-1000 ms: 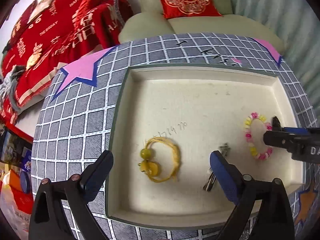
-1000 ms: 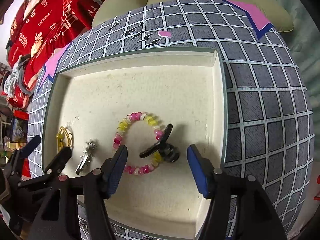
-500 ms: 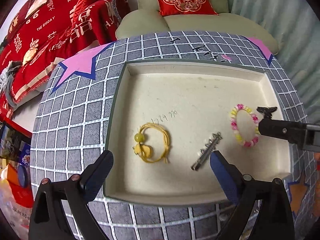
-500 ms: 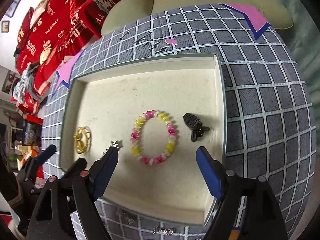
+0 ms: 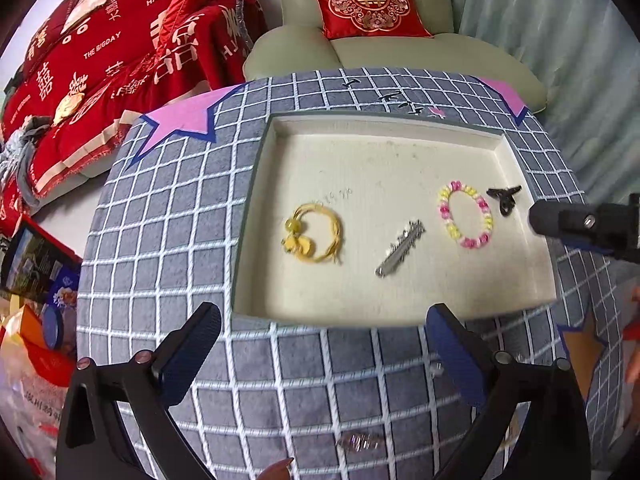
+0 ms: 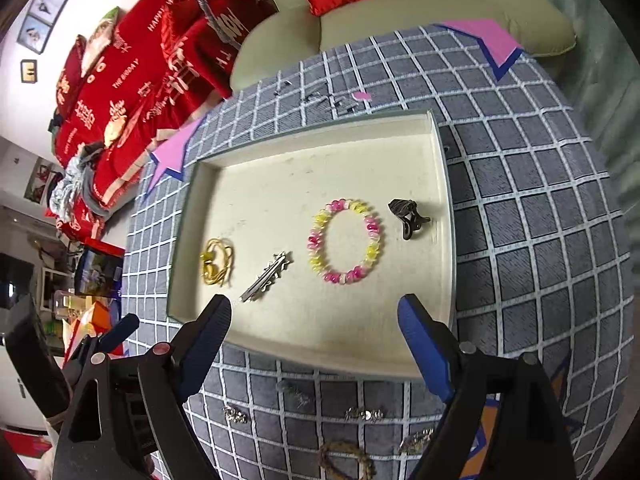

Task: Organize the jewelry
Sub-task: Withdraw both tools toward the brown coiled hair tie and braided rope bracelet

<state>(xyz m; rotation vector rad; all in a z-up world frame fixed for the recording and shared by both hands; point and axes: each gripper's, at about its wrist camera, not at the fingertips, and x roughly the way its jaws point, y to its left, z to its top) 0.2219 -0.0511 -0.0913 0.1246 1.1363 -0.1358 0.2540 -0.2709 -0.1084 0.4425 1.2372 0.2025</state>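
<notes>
Bracelet [image 6: 346, 458], brown beads, lies on checked cloth [image 6: 540, 240] before tray [image 6: 446, 216]. Likely light, floppy, beads slippery; pinch across one strand. Right gripper [image 6: 316, 344] and left gripper [image 5: 320, 354] gape, empty.

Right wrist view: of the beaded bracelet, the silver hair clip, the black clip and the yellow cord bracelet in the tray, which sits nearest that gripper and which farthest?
From the right gripper:
1. Silver hair clip, left of centre.
2. Beaded bracelet, just ahead.
3. Yellow cord bracelet, far left, and the black clip, right by the tray wall: too close to call.
</notes>
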